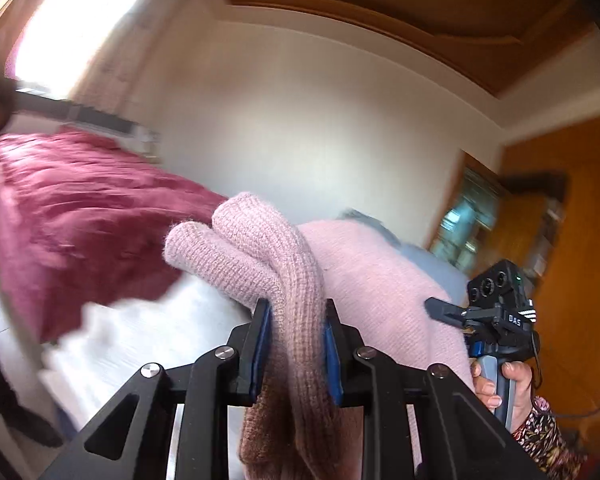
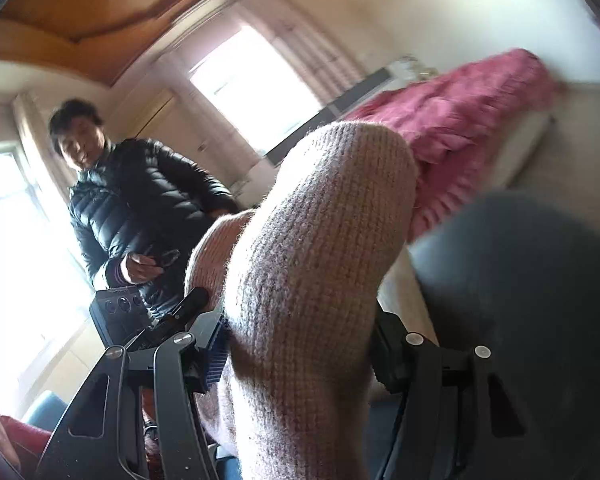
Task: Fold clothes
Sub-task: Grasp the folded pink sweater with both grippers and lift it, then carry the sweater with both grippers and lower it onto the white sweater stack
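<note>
A pink knitted sweater (image 1: pixel 372 280) is held up in the air between both grippers. My left gripper (image 1: pixel 296 312) is shut on a thick bunched fold of it, which loops out past the fingertips. To the right in the left wrist view, the right gripper (image 1: pixel 440 306) bites the sweater's far edge, held by a hand (image 1: pixel 512 384) in a floral sleeve. In the right wrist view my right gripper (image 2: pixel 300 336) is shut on a fat roll of the pink knit (image 2: pixel 312 264) that fills the middle; the left gripper (image 2: pixel 196 300) shows at lower left.
A bed with a crimson blanket (image 1: pixel 80 216) and white sheet (image 1: pixel 140 328) lies below and left. A person in a dark puffer jacket (image 2: pixel 140 200) stands by the bright window (image 2: pixel 256 80). A wooden door (image 1: pixel 572 240) is at right. A dark blurred shape (image 2: pixel 512 300) looms at right.
</note>
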`<state>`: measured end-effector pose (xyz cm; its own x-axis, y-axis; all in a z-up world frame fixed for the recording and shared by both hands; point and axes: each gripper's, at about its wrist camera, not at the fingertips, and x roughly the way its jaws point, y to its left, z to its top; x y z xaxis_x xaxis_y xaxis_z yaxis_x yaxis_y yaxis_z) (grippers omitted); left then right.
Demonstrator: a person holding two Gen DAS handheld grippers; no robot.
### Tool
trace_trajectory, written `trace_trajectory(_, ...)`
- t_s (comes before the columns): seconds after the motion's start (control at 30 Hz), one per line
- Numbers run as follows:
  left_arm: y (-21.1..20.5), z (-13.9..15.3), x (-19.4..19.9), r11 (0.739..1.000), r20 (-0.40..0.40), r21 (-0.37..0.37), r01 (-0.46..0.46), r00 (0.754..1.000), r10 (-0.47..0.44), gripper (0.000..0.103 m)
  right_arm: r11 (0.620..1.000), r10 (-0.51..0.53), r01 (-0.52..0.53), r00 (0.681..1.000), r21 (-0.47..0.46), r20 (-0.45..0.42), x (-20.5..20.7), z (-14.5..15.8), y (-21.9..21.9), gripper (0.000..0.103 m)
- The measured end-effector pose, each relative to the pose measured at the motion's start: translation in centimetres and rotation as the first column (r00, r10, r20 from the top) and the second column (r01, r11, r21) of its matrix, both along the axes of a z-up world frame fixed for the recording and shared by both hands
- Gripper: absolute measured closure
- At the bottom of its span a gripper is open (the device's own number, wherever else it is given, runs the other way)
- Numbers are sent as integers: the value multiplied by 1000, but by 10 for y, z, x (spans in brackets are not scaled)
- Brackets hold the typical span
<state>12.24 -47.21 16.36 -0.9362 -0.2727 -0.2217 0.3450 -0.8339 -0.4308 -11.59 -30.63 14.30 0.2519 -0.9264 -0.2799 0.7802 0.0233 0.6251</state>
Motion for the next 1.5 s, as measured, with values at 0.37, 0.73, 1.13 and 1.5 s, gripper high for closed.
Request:
trace_trajectory(0.37, -116, -116, 1, 962, 147, 219, -165, 980, 134, 74, 982, 69, -73, 997, 173, 27, -46, -84, -174, 31)
trace_trajectory(0.73, -88, -84, 61, 948, 49, 164, -274, 962, 270, 74, 993, 5, -10, 999, 114, 37, -50, -92, -137, 12)
trace_trajectory(1.13, -7, -9, -98, 933, 324, -302, -194, 900, 292, 72, 961, -218, 275, 834, 39, -506, 25, -21, -134, 71)
trace_trajectory(1.5, -57, -93, -76, 891, 357, -295, -345, 825, 437, 67, 954, -72, 218, 830, 204, -553, 35, -45, -236, 71)
